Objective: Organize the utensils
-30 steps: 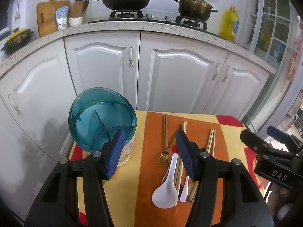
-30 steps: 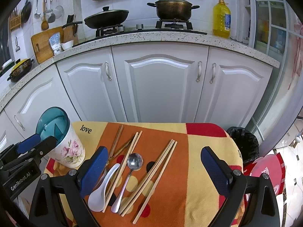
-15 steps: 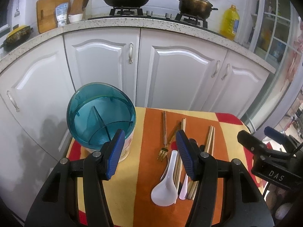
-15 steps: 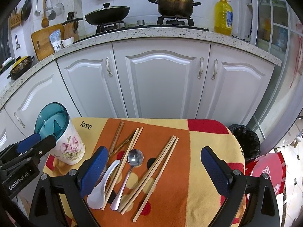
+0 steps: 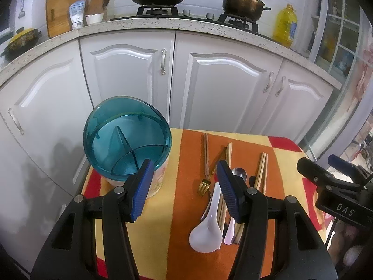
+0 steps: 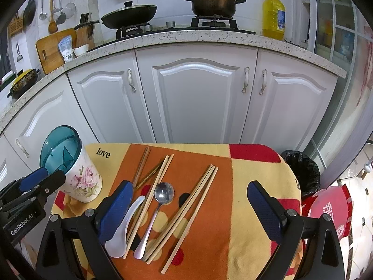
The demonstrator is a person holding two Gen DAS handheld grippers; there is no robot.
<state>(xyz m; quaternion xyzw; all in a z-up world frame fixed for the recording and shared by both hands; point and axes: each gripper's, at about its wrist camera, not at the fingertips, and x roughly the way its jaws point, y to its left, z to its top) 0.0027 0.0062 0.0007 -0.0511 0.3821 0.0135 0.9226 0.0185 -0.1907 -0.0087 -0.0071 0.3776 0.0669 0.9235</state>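
A floral utensil holder with a teal divided insert (image 5: 127, 143) stands at the table's left edge; it also shows in the right wrist view (image 6: 70, 165). Loose utensils lie on the cloth: a white ceramic spoon (image 5: 207, 228) (image 6: 121, 231), a metal spoon (image 6: 158, 207), a gold fork (image 5: 204, 163), and several pairs of chopsticks (image 6: 186, 212). My left gripper (image 5: 184, 186) is open and empty, above the cloth between holder and utensils. My right gripper (image 6: 190, 210) is open wide and empty, over the spoons and chopsticks.
The small table wears an orange, yellow and red cloth (image 6: 251, 210). White kitchen cabinets (image 6: 198, 98) stand close behind it. A black bin (image 6: 300, 172) sits on the floor at the right. Pots stand on the stove above.
Both views have tilted or pulled back slightly, so the table sits a little lower in frame. Both grippers stay open; no utensil has moved.
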